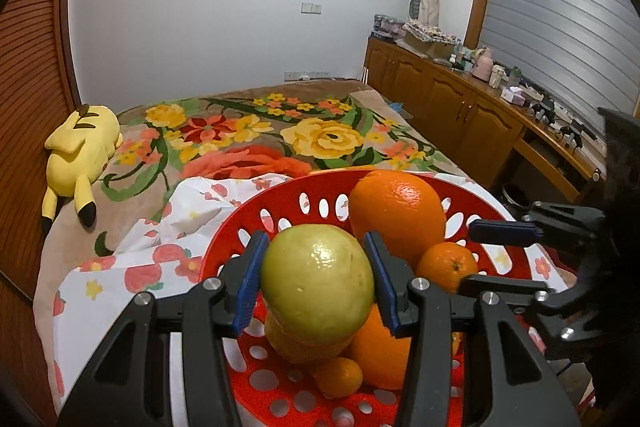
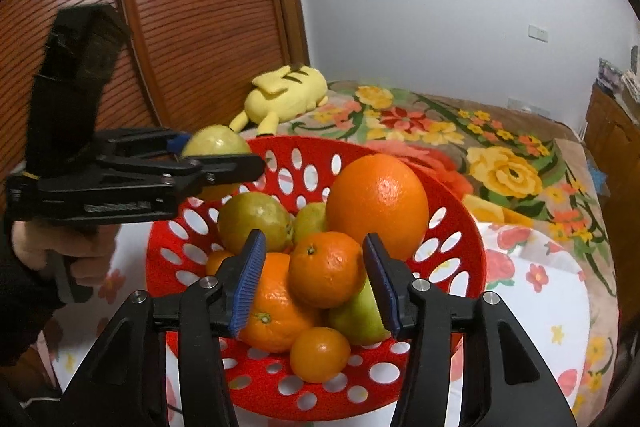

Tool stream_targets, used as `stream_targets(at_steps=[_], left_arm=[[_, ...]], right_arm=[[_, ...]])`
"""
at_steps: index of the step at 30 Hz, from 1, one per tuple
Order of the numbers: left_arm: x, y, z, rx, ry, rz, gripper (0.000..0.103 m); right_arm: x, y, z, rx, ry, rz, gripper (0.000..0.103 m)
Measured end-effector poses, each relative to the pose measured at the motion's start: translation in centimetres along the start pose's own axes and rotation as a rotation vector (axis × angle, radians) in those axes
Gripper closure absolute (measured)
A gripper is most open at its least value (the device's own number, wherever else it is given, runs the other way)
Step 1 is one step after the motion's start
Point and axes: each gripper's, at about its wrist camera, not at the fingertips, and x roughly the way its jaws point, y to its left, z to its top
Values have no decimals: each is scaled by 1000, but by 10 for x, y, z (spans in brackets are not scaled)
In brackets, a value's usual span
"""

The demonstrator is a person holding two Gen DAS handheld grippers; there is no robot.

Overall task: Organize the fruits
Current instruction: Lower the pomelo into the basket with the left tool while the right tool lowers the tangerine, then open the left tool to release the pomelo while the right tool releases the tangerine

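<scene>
A red perforated basket holds a large orange, smaller oranges and green fruits. My left gripper is shut on a yellow-green fruit and holds it over the basket's near-left side; it also shows in the right wrist view with the fruit. My right gripper is open, its fingers either side of a small orange, apart from it. It shows in the left wrist view at the right.
The basket stands on a white flowered cloth on a round table. Behind lies a bed with a floral blanket and a yellow plush toy. A wooden cabinet runs along the right; a slatted wooden door stands left.
</scene>
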Motion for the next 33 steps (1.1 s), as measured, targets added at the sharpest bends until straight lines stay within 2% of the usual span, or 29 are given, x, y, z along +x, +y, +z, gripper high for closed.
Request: stream_targets(at_steps=[8, 12, 15, 21, 33], left_arm=[[15, -3, 14, 30, 34, 4, 55], [21, -1, 20, 35, 33, 44, 55], [25, 2, 21, 25, 39, 45, 55], [19, 1, 25, 25, 5, 47, 54], [-3, -12, 5, 34, -13, 62, 51]], right_arm=[[-10, -3, 0, 6, -18, -16, 51], [-12, -5, -3, 12, -19, -22, 51], [-14, -7, -5, 15, -20, -24, 51], [-15, -11, -8, 22, -20, -28, 51], [-21, -12, -18, 62, -37, -73, 50]])
